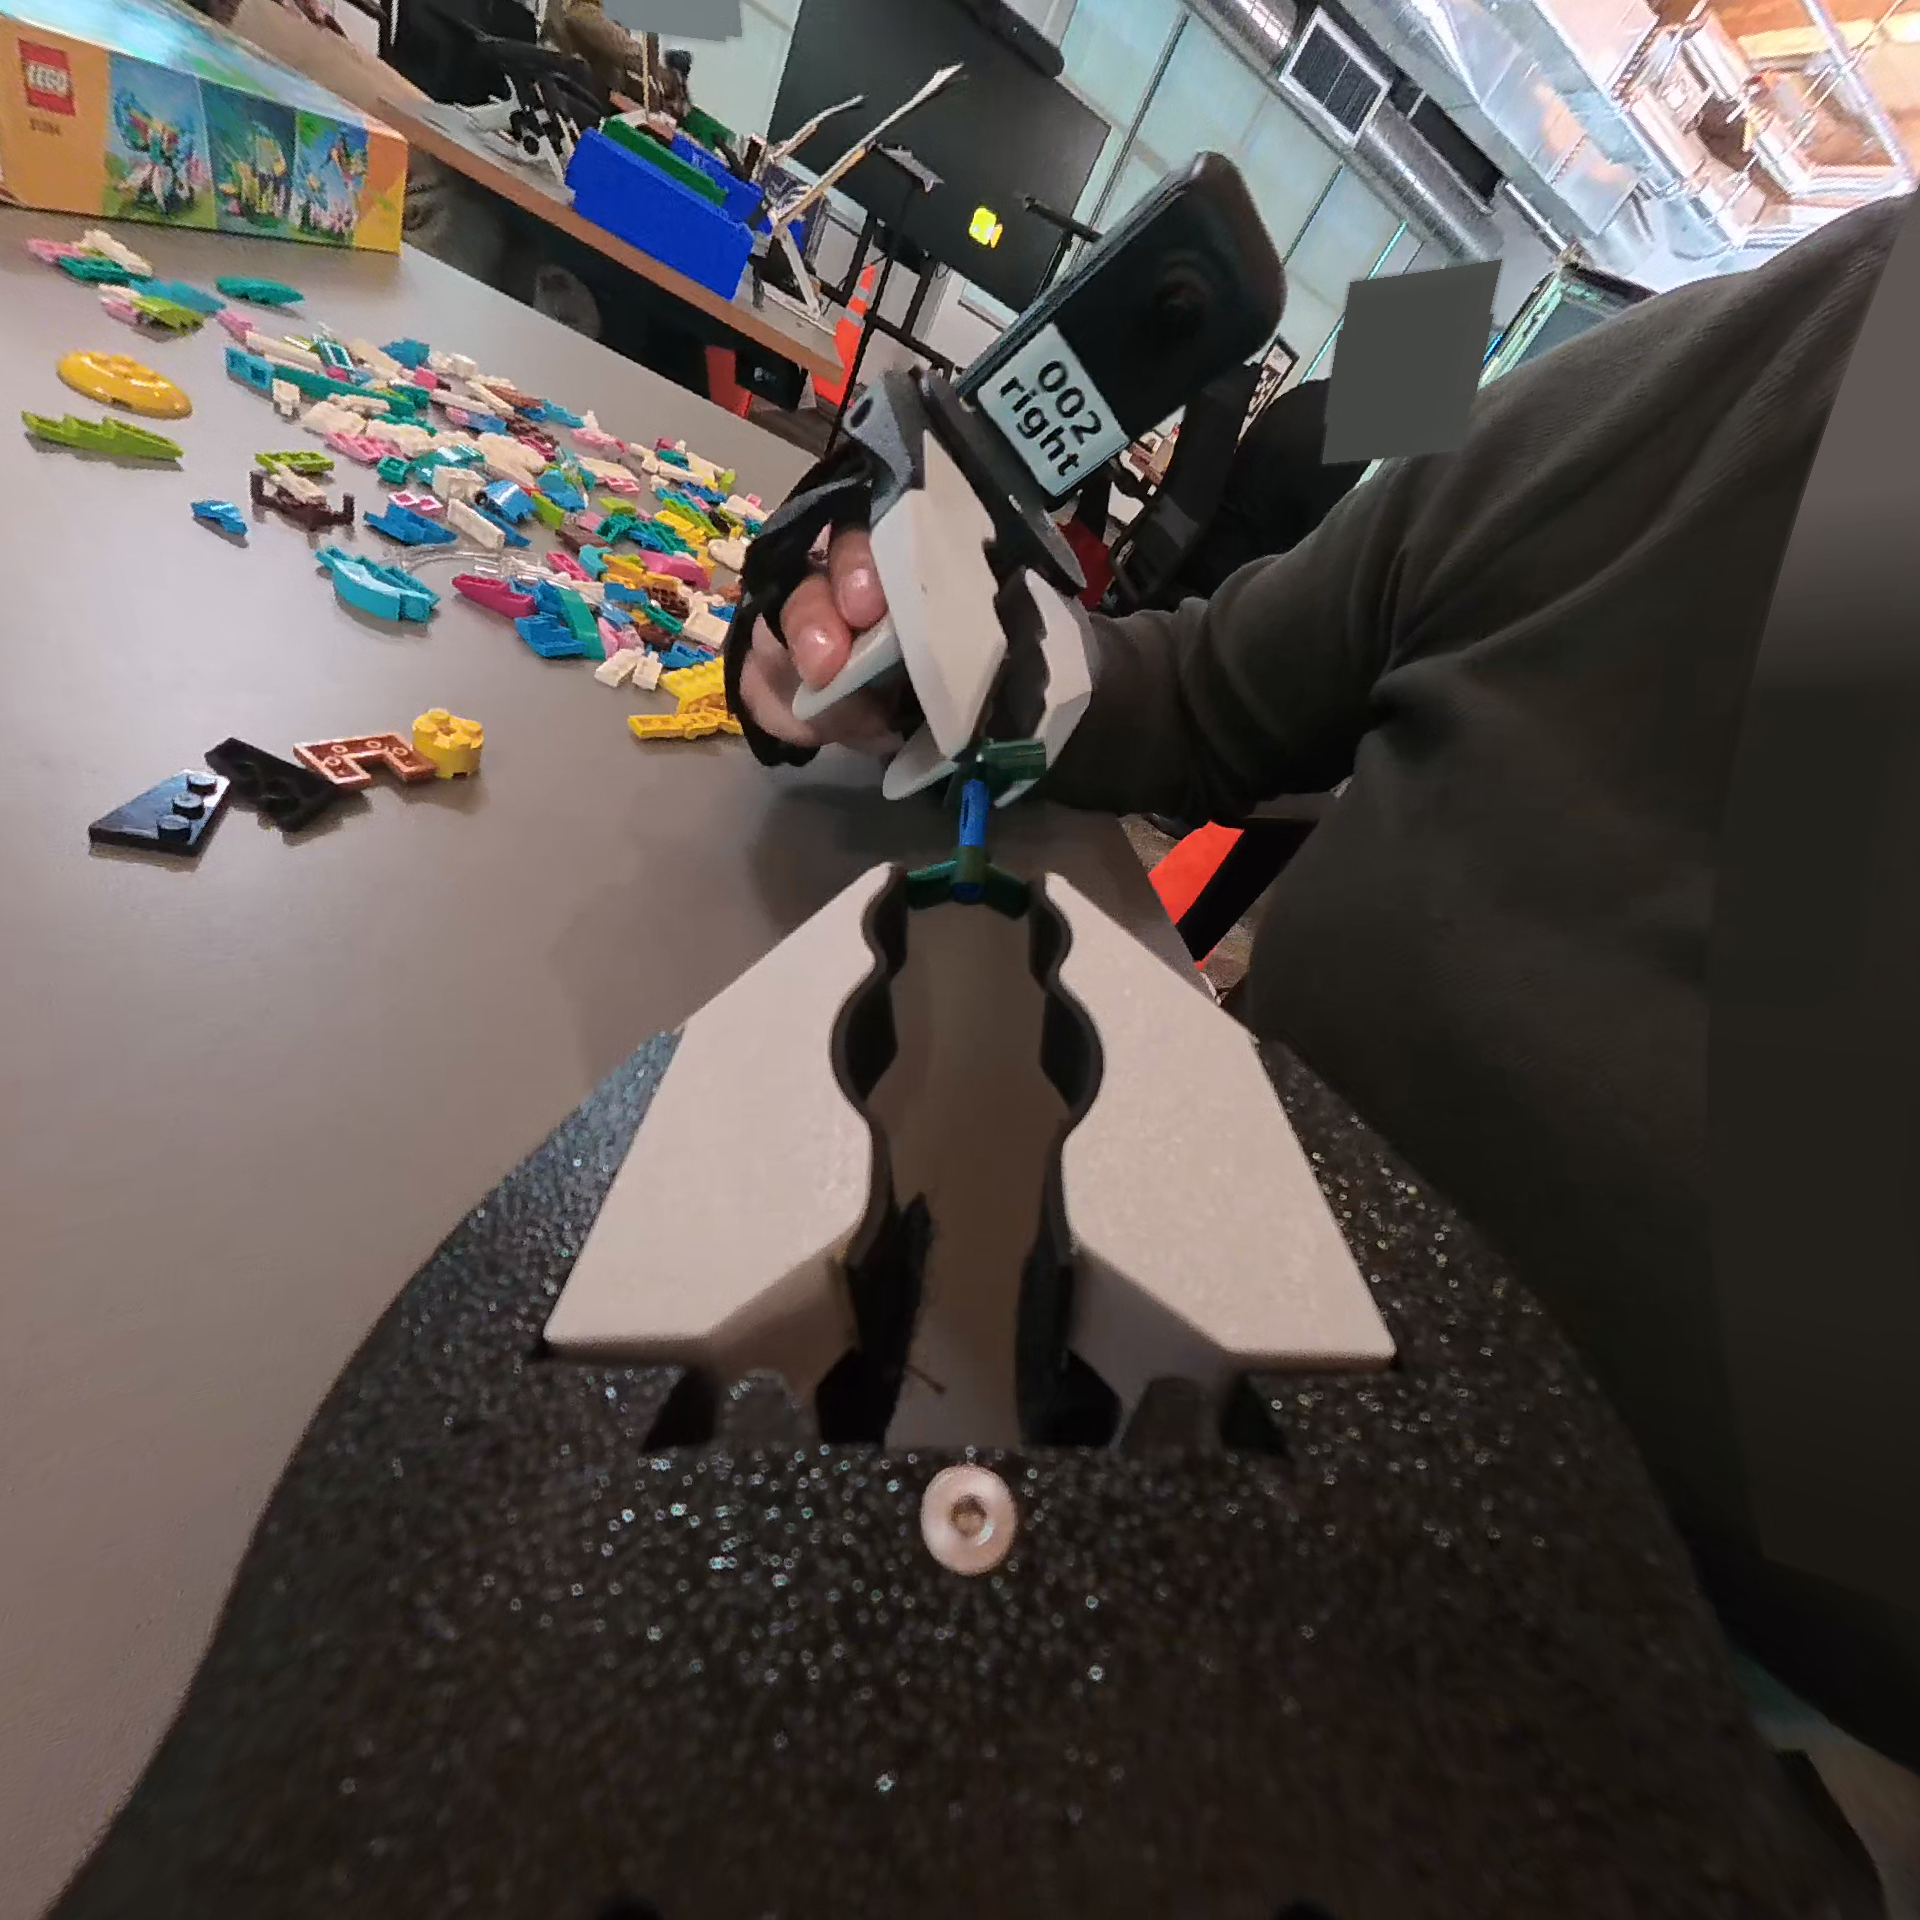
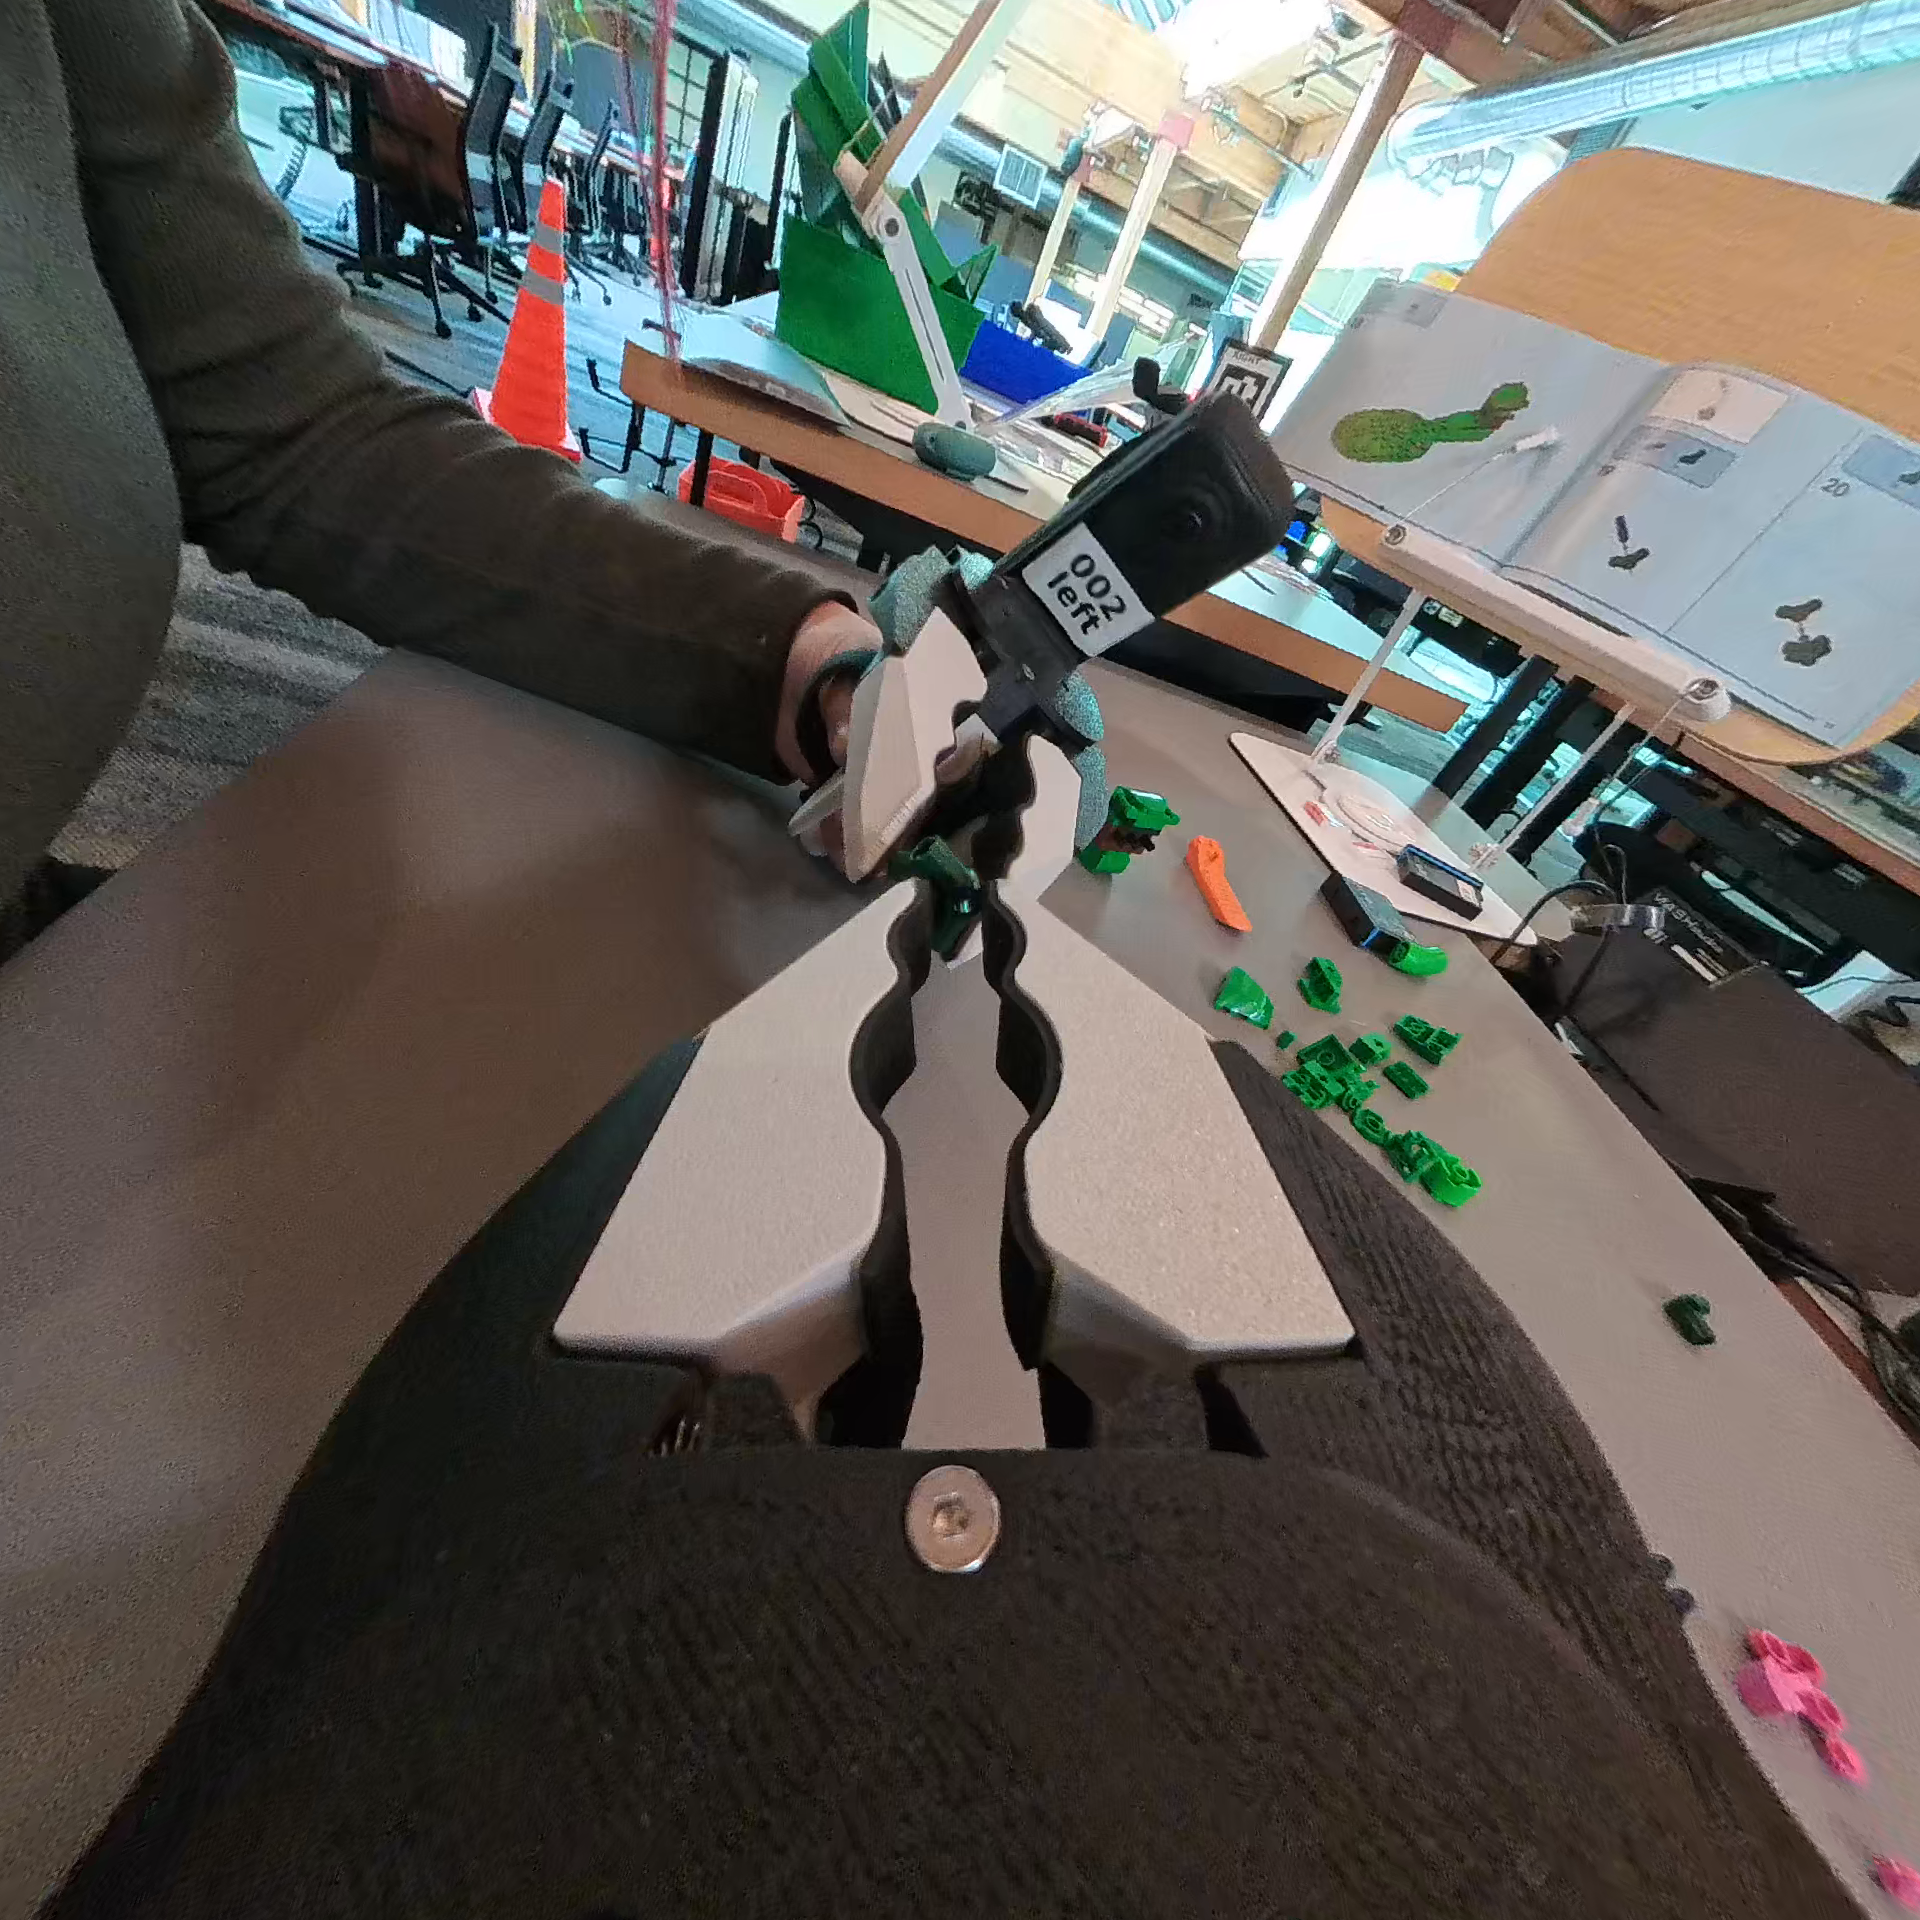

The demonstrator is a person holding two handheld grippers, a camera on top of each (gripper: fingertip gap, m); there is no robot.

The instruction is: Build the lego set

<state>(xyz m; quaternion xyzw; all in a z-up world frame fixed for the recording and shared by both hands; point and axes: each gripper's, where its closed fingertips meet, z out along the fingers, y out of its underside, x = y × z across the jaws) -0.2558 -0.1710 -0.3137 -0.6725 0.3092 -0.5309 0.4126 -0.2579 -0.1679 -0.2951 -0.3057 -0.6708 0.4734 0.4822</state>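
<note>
Jaws on both my grippers pinch one small assembly held in the air above the surface (image 1: 312, 1039): the left gripper (image 1: 966, 883) clamps its lower green piece (image 1: 961, 881), the right gripper (image 1: 977, 769) its upper green piece (image 1: 1003, 764), a thin blue pin (image 1: 972, 810) between. It looks light, stiff and slippery; I judge the pin could snap or pop out, so grip the green ends.

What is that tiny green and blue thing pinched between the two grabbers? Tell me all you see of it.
The small lego assembly looks like glossy plastic: a dark green winged piece at each end, joined by a thin blue rod. It hangs in the air above the brown table, near its edge. The left gripper clamps one green end, the right gripper the other. Nothing else touches it.
</note>
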